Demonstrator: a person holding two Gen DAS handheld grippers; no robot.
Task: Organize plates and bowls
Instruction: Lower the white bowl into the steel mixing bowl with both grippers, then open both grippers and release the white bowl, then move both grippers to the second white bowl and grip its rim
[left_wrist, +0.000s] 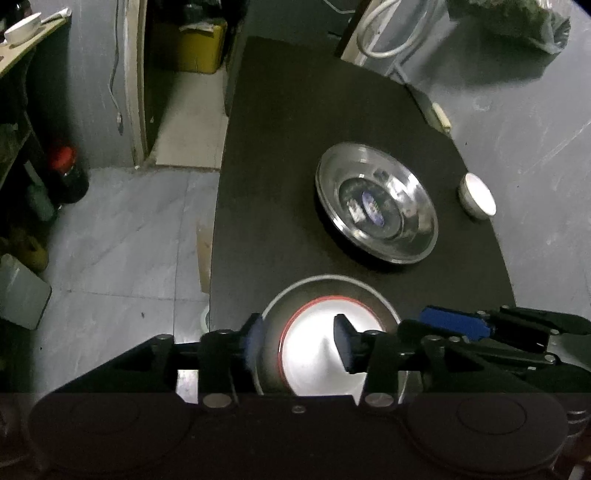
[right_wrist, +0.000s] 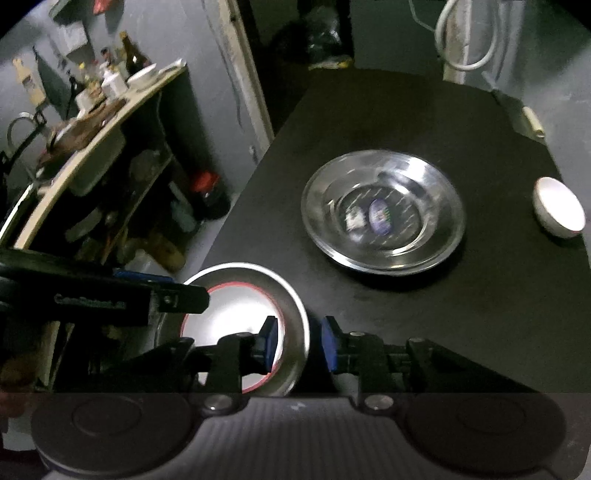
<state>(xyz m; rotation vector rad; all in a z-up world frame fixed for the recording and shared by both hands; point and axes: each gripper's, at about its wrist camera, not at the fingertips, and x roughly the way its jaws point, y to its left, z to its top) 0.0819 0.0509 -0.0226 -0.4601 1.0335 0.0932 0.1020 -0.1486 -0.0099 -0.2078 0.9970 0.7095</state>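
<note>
Two grippers, left (left_wrist: 301, 341) and right (right_wrist: 299, 345), each with fingers clenched on one red-rimmed white bowl's (left_wrist: 317, 343) opposite rim edges; likely rigid, slippery, breakable.

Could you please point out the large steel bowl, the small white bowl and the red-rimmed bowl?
large steel bowl (left_wrist: 376, 203): left wrist view, inner base.
small white bowl (right_wrist: 559, 206): right wrist view, white inside.
red-rimmed bowl (left_wrist: 314, 332): left wrist view, white inside, between the left tool's fingers.
</note>
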